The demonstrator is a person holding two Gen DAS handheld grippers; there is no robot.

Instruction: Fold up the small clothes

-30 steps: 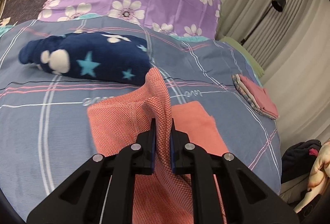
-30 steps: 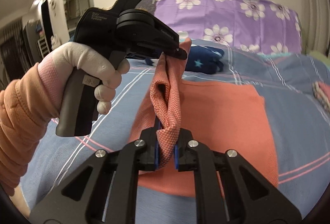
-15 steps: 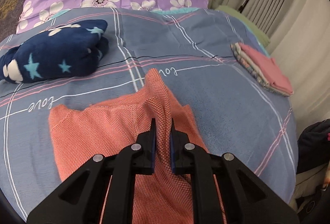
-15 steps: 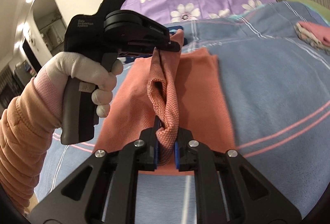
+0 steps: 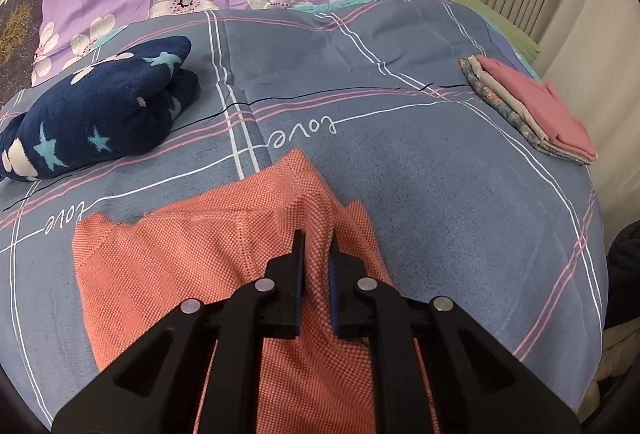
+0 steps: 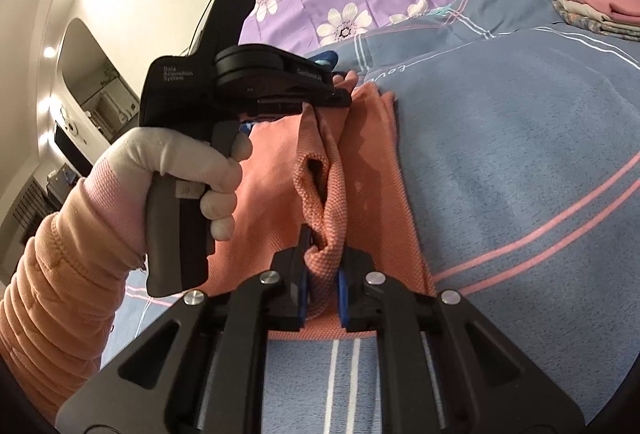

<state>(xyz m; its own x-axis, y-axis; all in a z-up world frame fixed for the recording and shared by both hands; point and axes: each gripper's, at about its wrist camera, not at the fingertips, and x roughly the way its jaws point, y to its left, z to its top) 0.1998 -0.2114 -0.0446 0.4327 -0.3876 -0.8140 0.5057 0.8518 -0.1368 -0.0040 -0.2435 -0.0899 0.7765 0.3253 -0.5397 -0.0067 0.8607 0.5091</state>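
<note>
Right wrist: left hand-held gripper [image 6: 340, 96] hides navy blanket [image 6: 326, 57].

coral waffle-knit garment [image 5: 168, 274]: its near part is hidden under the left gripper's black frame and cut off by the bottom edge in the left wrist view.
navy star-print fleece bundle [image 5: 96, 114]: left end cropped by the lens rim.
dark clothing at right [image 5: 624, 266]: mostly out of view, kind unclear.
orange quilted sleeve [image 6: 52, 298]: cut off at the left edge.
</note>
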